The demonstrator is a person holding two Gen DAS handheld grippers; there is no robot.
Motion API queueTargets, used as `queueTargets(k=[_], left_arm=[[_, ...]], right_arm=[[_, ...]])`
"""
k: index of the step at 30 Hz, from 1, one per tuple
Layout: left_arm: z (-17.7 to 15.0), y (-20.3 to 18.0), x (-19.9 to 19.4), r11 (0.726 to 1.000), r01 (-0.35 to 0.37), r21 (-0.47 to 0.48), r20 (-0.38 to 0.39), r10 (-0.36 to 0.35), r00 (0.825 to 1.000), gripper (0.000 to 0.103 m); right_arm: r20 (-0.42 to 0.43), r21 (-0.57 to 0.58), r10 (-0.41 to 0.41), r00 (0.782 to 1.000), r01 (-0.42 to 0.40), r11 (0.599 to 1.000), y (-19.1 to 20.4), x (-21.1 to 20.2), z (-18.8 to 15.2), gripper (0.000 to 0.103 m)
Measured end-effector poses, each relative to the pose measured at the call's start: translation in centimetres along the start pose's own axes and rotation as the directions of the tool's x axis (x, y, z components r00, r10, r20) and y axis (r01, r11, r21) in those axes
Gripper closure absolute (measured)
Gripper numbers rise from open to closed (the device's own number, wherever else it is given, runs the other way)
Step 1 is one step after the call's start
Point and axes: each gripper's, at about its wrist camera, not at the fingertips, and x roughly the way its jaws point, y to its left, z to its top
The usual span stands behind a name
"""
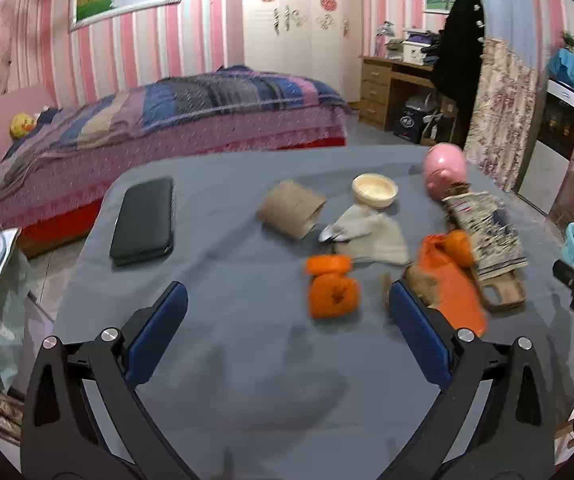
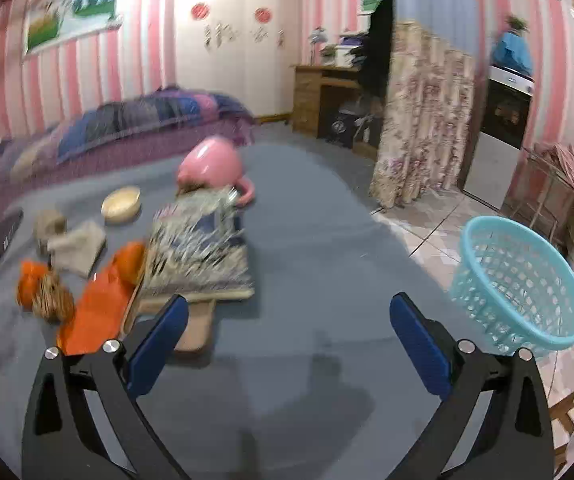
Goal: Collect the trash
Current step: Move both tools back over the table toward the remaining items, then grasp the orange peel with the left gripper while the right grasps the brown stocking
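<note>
A table (image 1: 227,320) with a gray cloth stands in a pink striped bedroom. On it: one pink cup (image 1: 445,170), one bowl (image 1: 375,190), one black phone (image 1: 145,222). Both the left gripper (image 1: 287,320) and the right gripper (image 2: 289,320) are wide apart and hold nothing.

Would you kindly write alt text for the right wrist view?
An open hand-held gripper hovers over a grey-covered table holding a pink mug, orange scraps and a cutting board. A turquoise basket stands on the floor at right.

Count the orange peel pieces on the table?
2 clear: one peel piece nearest the left gripper, a second peel piece just behind it. The orange fruit by the board looks whole; the orange bag may hide more.
</note>
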Motion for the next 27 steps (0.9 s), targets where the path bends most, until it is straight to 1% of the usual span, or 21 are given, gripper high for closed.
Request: queueTargets(k=[4, 7, 11, 13, 14, 15, 17, 19, 21, 24, 25, 27], left_arm=[[-1.1, 0.7, 1.3, 1.0, 0.005, 0.005, -0.033, -0.005, 0.999, 0.006], [-1.5, 0.5, 2.5, 1.0, 0.012, 0.019, -0.052, -0.011, 0.999, 0.006], [-1.1, -0.1, 4.4, 0.998, 0.056, 0.008, -0.075, -0.055, 0.996, 0.007], [-1.0, -0.6, 5.3, 0.997, 0.074, 0.004, -0.091, -0.073, 0.993, 0.013], [-0.9, -0.9, 5.8, 0.995, 0.095, 0.002, -0.104, -0.095, 0.99, 0.014], [-0.9, -1.1, 6.3, 0.994, 0.112, -0.002, -0.115, -0.111, 0.987, 0.018], [-0.7, -1.7, 7.4, 0.99, 0.142, -0.004, -0.15, -0.141, 0.979, 0.029], [-0.7, -2.1, 8.2, 0.984, 0.18, 0.002, -0.185, -0.177, 0.967, 0.053], [-0.9, -2.2, 8.3, 0.981, 0.195, 0.006, -0.202, -0.19, 0.961, 0.064], [-1.1, -1.8, 7.6, 0.977, 0.213, -0.003, -0.181, -0.21, 0.961, 0.068], [-1.2, -1.6, 7.1, 0.979, 0.202, 0.01, -0.171, -0.197, 0.965, 0.069], [-1.4, -1.1, 6.1, 0.986, 0.159, 0.057, -0.142, -0.15, 0.978, 0.069]], right_arm=[[-0.048, 0.003, 0.045, 0.998, -0.045, 0.999, 1.2, 1.4, -0.4, 0.004], [-0.037, -0.01, 0.033, 0.999, -0.033, 0.999, 1.7, 1.5, -0.4, 0.004], [-0.032, 0.006, 0.042, 0.999, -0.041, 0.999, 1.7, 1.7, -0.1, 0.004], [-0.032, -0.005, 0.027, 0.999, -0.028, 1.0, 1.8, 1.9, 0.0, 0.004], [-0.032, -0.009, 0.025, 0.999, -0.025, 1.0, 1.9, 2.0, 0.1, 0.004], [-0.031, -0.013, 0.027, 0.999, -0.027, 1.0, 1.9, 2.1, 0.1, 0.004], [-0.03, -0.014, 0.035, 0.999, -0.036, 0.999, 2.2, 2.1, 0.3, 0.005], [-0.025, -0.021, 0.046, 0.999, -0.047, 0.999, 2.7, 2.0, 0.4, 0.005], [-0.022, -0.033, 0.057, 0.998, -0.058, 0.998, 3.4, 1.9, 0.4, 0.005], [-0.015, -0.061, 0.08, 0.997, -0.081, 0.995, 4.9, 1.3, 0.3, 0.005], [-0.011, -0.071, 0.091, 0.996, -0.091, 0.993, 5.4, 1.0, 0.3, 0.005], [0.009, -0.099, 0.109, 0.994, -0.108, 0.989, 7.0, 0.2, 0.4, 0.005]])
